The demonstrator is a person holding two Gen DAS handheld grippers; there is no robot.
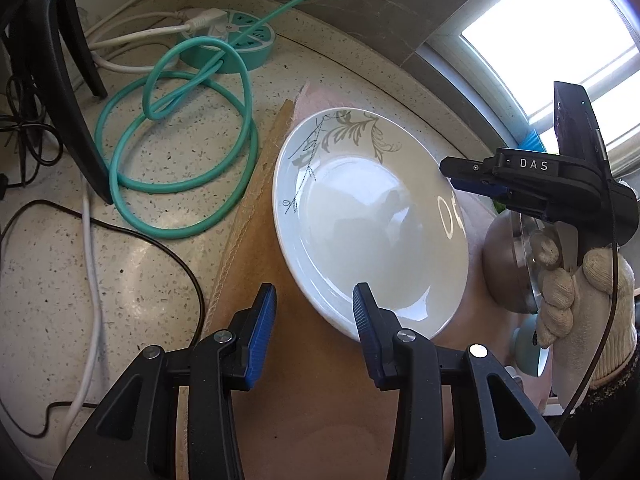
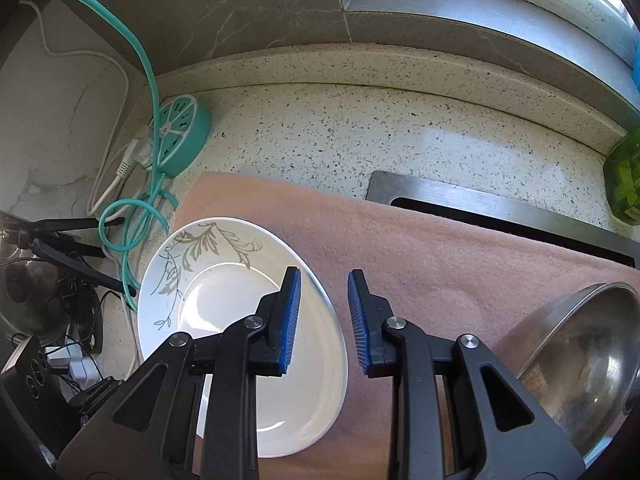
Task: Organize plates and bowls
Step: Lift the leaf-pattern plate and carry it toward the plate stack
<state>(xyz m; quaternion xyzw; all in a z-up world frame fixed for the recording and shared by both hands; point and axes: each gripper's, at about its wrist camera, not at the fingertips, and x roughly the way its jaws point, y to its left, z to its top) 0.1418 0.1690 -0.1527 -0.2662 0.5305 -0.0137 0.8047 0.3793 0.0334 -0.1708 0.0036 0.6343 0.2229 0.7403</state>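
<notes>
A white plate [image 1: 360, 216] with a grey leaf pattern lies on a pink cloth [image 2: 420, 240]. My left gripper [image 1: 314, 320] stands open at the plate's near rim, with one fingertip over the rim and the other over the brown mat [image 1: 304, 400]. My right gripper [image 2: 324, 304], held by a gloved hand [image 1: 580, 300], straddles the opposite rim of the plate [image 2: 240, 320]. One of its pads is over the plate and the other over the cloth, and a gap shows on both sides. A steel bowl [image 2: 580, 360] lies tilted on the cloth to the right.
A teal power hub [image 1: 236, 40] with a looped teal cable [image 1: 180, 152] and white cords lies beside the plate. Black tripod legs [image 1: 60, 80] stand at the left. A steel slotted panel [image 2: 480, 208] and a green bottle [image 2: 624, 176] sit by the window ledge.
</notes>
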